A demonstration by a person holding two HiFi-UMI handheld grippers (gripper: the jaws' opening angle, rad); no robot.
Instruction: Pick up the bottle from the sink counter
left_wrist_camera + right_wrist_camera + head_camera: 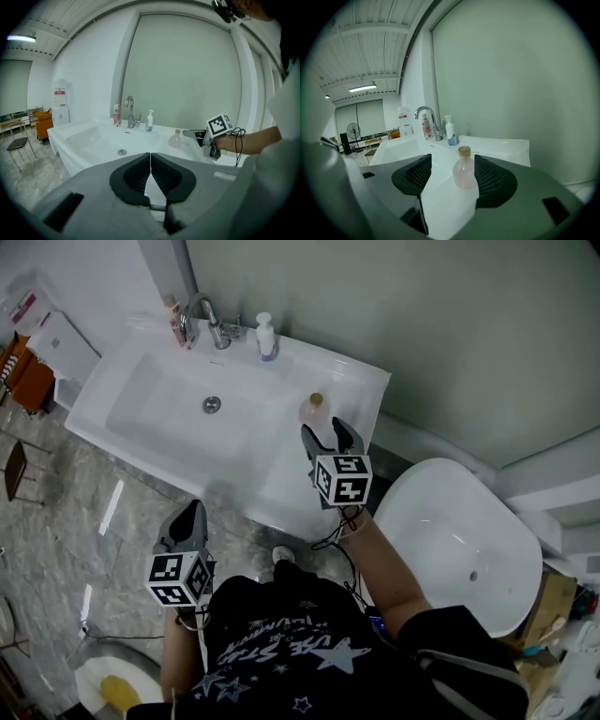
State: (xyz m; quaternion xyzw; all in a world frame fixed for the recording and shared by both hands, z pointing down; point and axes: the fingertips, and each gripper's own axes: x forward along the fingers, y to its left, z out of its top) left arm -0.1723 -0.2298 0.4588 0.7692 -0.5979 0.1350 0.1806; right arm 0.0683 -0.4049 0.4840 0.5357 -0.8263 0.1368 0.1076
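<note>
A small pink bottle [314, 411] with a tan cap stands upright on the right side of the white sink counter [352, 381]. My right gripper [323, 429] hovers just short of it with its jaws spread wide and no pad touching it. In the right gripper view the bottle [464, 169] stands in line with the gap of the right gripper [451, 164], nearer the right-hand pad. The left gripper [192, 512] hangs low in front of the sink, shut and empty. From the left gripper [150, 161] view the bottle [175, 139] and the right gripper [187, 133] show beyond the basin.
A chrome faucet [208, 320], a white pump dispenser [266, 337] and a red tube [175, 322] stand along the back of the sink. The basin has a drain [213, 404]. A white oval tub [459, 549] sits to the right. The wall rises close behind the counter.
</note>
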